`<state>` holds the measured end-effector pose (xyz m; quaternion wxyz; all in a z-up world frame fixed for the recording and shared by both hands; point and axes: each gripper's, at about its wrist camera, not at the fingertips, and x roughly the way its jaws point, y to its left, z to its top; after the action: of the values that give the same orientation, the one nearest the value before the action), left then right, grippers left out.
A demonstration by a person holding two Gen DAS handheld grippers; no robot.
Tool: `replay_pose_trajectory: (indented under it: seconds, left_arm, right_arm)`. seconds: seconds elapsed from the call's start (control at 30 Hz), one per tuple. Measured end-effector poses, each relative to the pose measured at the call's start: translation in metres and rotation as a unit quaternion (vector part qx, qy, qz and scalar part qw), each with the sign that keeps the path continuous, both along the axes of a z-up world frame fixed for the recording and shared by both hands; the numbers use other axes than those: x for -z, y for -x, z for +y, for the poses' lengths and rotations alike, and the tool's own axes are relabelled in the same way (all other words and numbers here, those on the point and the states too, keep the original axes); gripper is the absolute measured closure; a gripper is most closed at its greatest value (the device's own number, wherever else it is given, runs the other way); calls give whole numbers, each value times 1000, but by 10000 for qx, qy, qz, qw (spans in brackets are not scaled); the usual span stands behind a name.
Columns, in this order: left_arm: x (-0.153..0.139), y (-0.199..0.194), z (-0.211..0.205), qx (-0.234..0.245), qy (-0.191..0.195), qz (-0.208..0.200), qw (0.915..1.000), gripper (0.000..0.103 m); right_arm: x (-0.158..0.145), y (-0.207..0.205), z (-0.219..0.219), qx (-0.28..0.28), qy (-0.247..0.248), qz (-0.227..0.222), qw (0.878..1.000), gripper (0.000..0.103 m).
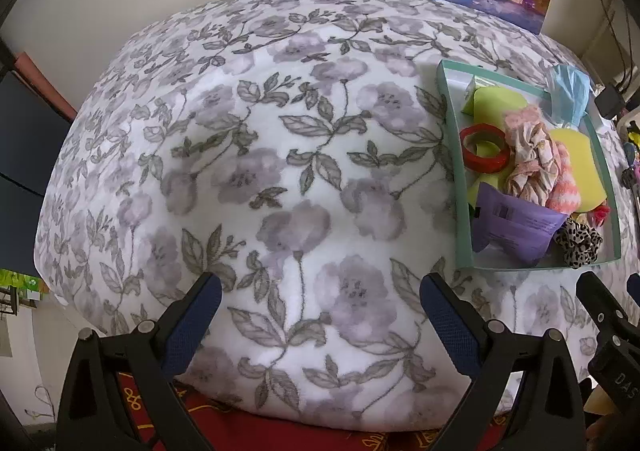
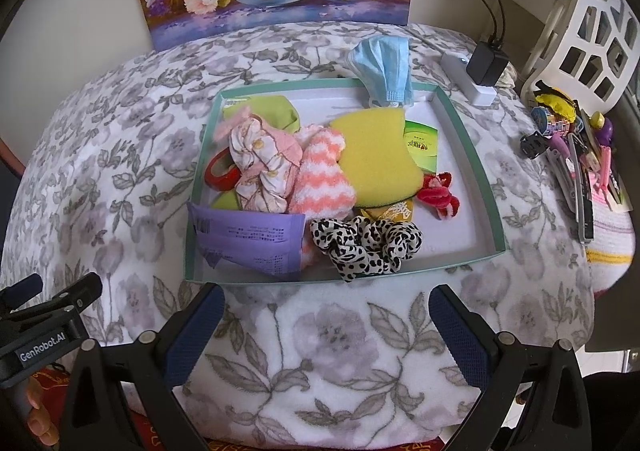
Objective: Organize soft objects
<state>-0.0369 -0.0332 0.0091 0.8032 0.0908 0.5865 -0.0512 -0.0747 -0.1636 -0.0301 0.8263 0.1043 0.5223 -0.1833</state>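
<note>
Soft objects fill the green tray [image 2: 476,155] on the floral blanket [image 2: 320,335], at twelve o'clock from the right gripper [image 2: 326,325]. From nine toward three o'clock inside it: purple packet [image 2: 248,239], red ring [image 2: 220,173], floral scrunchie [image 2: 260,163], pink-and-white sock [image 2: 324,175], spotted scrunchie [image 2: 368,243], yellow sponge [image 2: 376,159], red hair tie [image 2: 438,195]. A blue face mask [image 2: 384,67] drapes over the far rim. Both the right gripper and the left gripper [image 1: 320,317] hang spread apart, empty.
</note>
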Motion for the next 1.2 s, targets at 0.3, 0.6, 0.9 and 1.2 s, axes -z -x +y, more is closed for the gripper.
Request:
replay_pose_trajectory:
  seconds: [0.3, 0.6, 0.9, 1.2]
  left_arm:
    - [1, -1, 2, -25, -41, -6, 10000, 4]
    - [1, -2, 1, -23, -69, -3, 10000, 4]
    - [3, -3, 3, -46, -102, 8, 9999, 4]
    - [4, -4, 5, -97, -82, 49, 9999, 4]
  right_arm:
    - [-1, -1, 2, -37, 41, -15, 10000, 0]
    - [-1, -1, 2, -29, 40, -48, 10000, 0]
    - [-2, -2, 2, -13, 36, -38, 10000, 0]
    - [-1, -2, 2, -5, 37, -34, 10000, 0]
